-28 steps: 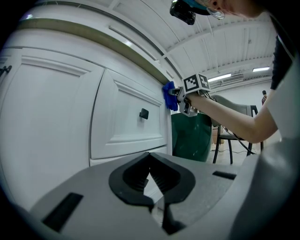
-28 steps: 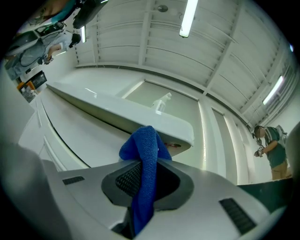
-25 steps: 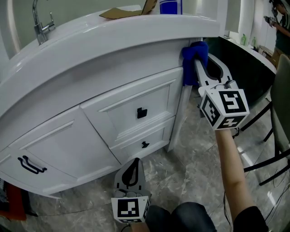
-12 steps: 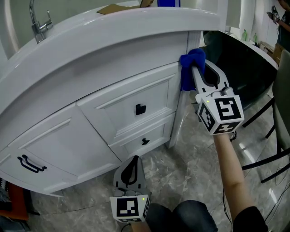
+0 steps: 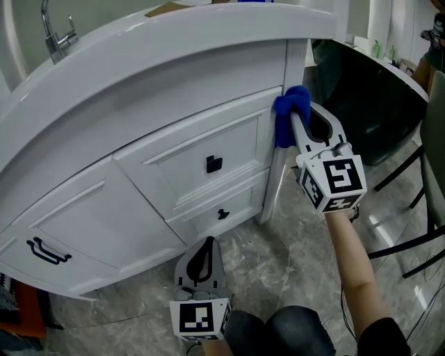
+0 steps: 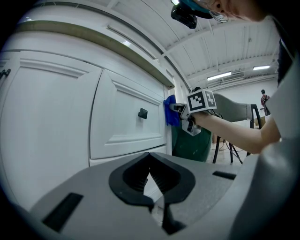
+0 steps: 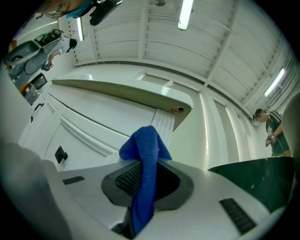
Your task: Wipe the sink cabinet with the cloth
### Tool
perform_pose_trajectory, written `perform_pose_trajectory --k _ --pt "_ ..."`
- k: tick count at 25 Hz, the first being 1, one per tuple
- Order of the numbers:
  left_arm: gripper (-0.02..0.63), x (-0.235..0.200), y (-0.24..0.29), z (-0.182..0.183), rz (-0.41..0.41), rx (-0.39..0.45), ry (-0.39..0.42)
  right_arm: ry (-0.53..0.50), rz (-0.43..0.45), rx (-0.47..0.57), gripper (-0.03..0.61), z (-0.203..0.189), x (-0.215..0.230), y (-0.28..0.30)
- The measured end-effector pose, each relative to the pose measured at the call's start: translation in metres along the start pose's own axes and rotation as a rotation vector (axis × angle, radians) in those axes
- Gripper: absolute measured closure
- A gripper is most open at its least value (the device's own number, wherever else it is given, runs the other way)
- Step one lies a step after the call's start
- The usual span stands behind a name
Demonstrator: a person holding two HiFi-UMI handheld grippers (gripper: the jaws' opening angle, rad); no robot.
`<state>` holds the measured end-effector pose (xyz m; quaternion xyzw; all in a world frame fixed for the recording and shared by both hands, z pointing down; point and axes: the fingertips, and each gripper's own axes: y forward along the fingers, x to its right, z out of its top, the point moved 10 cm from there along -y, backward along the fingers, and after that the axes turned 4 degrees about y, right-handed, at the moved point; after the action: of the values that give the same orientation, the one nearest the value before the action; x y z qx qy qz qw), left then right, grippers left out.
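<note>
The white sink cabinet (image 5: 174,160) curves across the head view, with drawers and black handles. My right gripper (image 5: 295,111) is shut on a blue cloth (image 5: 288,115), pressed against the fluted corner post (image 5: 278,160) at the cabinet's right end, below the countertop rim. In the right gripper view the blue cloth (image 7: 144,173) hangs out between the jaws in front of the post (image 7: 164,124). My left gripper (image 5: 201,268) is low near the floor, in front of the drawers, shut and empty. The left gripper view shows its jaws closed together, with the cloth (image 6: 169,111) far ahead.
A chrome tap (image 5: 54,31) and a cardboard piece (image 5: 167,10) sit on the countertop. A dark green bin (image 5: 361,104) stands right of the cabinet. A black chair frame (image 5: 417,208) is at the far right. A marbled floor (image 5: 278,264) lies below.
My right gripper has slid the blue cloth down the corner post, from just under the countertop rim to level with the upper drawer. The left gripper has stayed put.
</note>
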<state>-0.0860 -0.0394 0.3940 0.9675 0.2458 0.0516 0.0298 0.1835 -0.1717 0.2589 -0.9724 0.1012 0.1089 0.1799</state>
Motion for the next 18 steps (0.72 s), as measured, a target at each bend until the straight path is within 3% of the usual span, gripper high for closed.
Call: perform_pose_trajectory --k 18 --pt "0.609 -0.001 -0.003 0.000 0.014 -0.004 0.007 0.015 0.015 -0.057 0.522 -0.045 -0.011 -0.016"
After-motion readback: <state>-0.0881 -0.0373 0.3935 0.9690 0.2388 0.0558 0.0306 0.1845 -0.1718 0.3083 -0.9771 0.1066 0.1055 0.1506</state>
